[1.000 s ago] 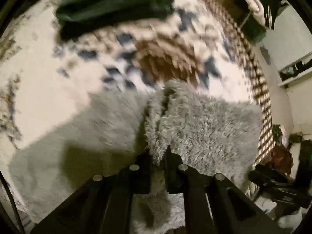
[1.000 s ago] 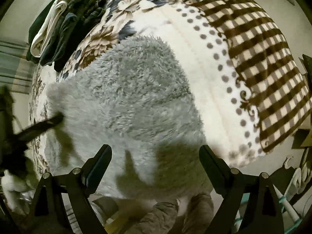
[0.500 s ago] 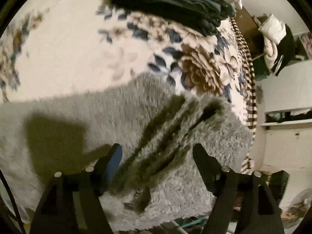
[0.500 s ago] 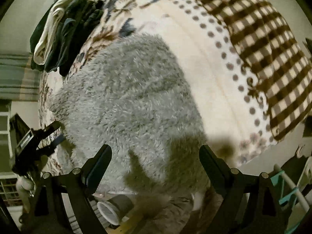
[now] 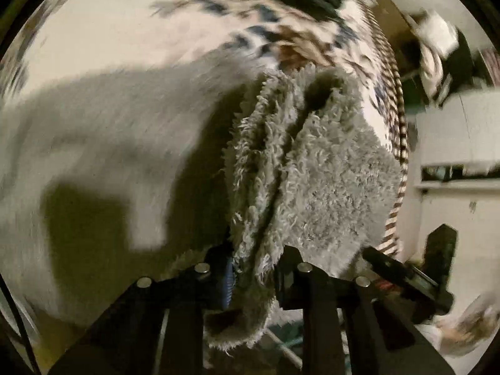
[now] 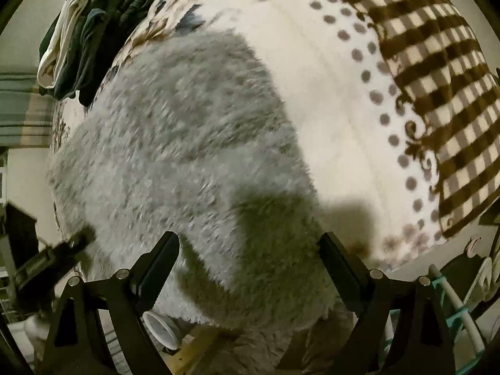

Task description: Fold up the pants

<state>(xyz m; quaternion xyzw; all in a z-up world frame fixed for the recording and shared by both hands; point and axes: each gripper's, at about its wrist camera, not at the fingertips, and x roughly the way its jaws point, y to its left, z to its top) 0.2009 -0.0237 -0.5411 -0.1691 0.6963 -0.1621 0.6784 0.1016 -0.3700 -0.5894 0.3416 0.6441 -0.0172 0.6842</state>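
The grey fluffy pants (image 5: 328,181) lie on a bed with a floral and checked cover (image 6: 328,93). My left gripper (image 5: 254,268) is shut on a bunched fold of the pants at their near edge, with the fabric rising between the fingers. The rest of the pants spreads to the left in that view, blurred. In the right wrist view the pants (image 6: 187,156) fill the middle. My right gripper (image 6: 250,259) is open and empty, its fingers (image 6: 162,259) straddling the near edge just above the fabric. The left gripper shows at the left edge (image 6: 53,256).
A pile of dark and white folded clothes (image 6: 90,37) sits at the far end of the bed. The brown checked border (image 6: 437,93) runs along the right side. White shelves (image 5: 453,143) stand beyond the bed. A white cup (image 6: 161,328) lies below the bed edge.
My left gripper was shut on the pants, opened half a second ago, and is now shut again on a bunched fold. My right gripper stayed open, shifting slightly.
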